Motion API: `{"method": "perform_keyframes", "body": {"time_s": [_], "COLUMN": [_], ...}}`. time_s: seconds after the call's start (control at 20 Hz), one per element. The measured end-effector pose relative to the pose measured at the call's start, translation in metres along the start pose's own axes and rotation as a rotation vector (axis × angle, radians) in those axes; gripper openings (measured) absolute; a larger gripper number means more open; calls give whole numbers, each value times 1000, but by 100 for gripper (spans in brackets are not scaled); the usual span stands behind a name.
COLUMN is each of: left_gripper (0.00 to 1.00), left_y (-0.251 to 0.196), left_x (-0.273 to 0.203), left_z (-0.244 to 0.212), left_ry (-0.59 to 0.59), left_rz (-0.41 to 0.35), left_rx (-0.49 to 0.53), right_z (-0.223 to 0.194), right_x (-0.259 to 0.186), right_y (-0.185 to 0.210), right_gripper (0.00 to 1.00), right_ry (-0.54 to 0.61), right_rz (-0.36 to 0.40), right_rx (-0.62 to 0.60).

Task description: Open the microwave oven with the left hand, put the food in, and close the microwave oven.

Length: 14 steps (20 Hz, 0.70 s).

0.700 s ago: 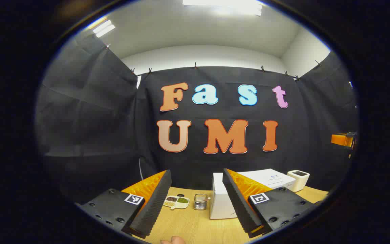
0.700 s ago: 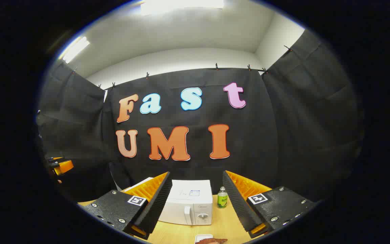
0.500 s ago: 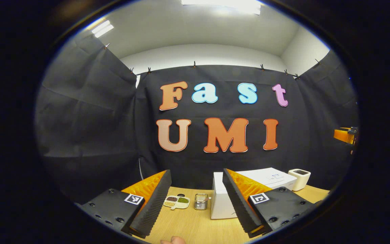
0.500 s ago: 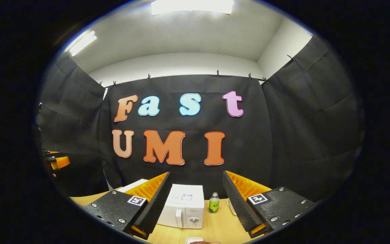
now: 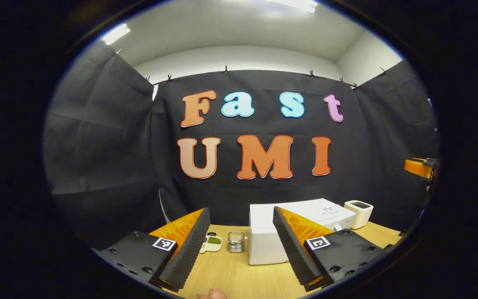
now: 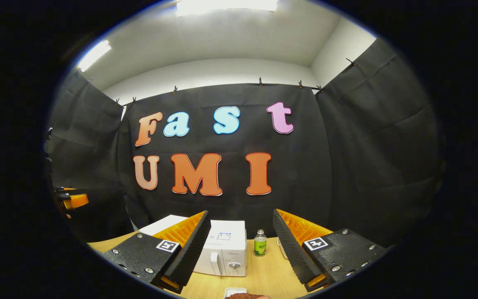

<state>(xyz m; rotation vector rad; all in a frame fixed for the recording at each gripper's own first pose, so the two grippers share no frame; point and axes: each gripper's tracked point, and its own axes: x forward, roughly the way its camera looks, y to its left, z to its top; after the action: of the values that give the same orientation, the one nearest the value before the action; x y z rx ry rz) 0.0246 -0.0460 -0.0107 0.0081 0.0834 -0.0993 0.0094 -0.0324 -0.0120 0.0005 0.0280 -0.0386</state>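
A light wood table (image 5: 239,274) stood in a booth hung w/ black cloth; white wall and ceiling strip lights showed above the cloth. The white microwave oven (image 6: 226,254) sat toward the back of the table, door shut, handle and dial on its front.

Left gripper view: microwave oven (image 5: 264,245) seen from a corner, its side and top showing. Left of the microwave stood a small metal mesh holder (image 5: 235,242), and further left a divided dish (image 5: 213,242) w/ green and brown stuff in its sections. Right of the microwave, near the back, a small white boxy appliance (image 5: 359,212). A fingertip (image 5: 212,295) poked in at the bottom edge, in front of the microwave.

Right gripper view: microwave front-on, a green-labelled bottle (image 6: 259,243) just right of it. In front of the microwave, at the bottom edge, a white plate (image 6: 235,291) w/ reddish-brown food (image 6: 247,296) on it, mostly cut off.

Left gripper (image 5: 239,245) was spread wide, nothing between its fingers; microwave lay ahead, partly behind its right finger, well apart. Right gripper (image 6: 241,249) was also spread wide and empty; microwave lay ahead between its fingers, the food below and nearer. The other gripper (image 6: 73,200) showed far left of the microwave in that view.
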Motion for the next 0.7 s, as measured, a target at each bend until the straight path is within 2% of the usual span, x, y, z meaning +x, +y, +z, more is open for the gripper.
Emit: {"method": "perform_keyframes", "body": {"time_s": [0.2,0.4,0.5,0.55,0.6,0.65,0.7], "left_gripper": [100,95,98,94,98,94,100], "left_y": [-13,-33,-52,-63,-76,-91,-105], "left_x": [7,18,24,28,33,37,42], "left_z": [-4,-17,-30,-38,-48,-58,-69], "left_ry": [-1,-1,6,12,17,22,27], "left_rz": [-10,-13,-25,-36,-51,-67,-82], "left_rx": [4,18,31,31,29,25,20], "right_z": [-9,-11,-12,-13,-14,-14,-14], "right_x": [0,3,3,2,2,2,0], "right_y": [-7,-19,-27,-31,-33,-35,-37], "right_gripper": [93,93,93,93,94,93,93], "right_ry": [11,16,13,13,16,16,16], "right_rz": [-4,-24,-40,-47,-53,-55,-58], "right_rx": [13,18,23,22,22,22,23]}}
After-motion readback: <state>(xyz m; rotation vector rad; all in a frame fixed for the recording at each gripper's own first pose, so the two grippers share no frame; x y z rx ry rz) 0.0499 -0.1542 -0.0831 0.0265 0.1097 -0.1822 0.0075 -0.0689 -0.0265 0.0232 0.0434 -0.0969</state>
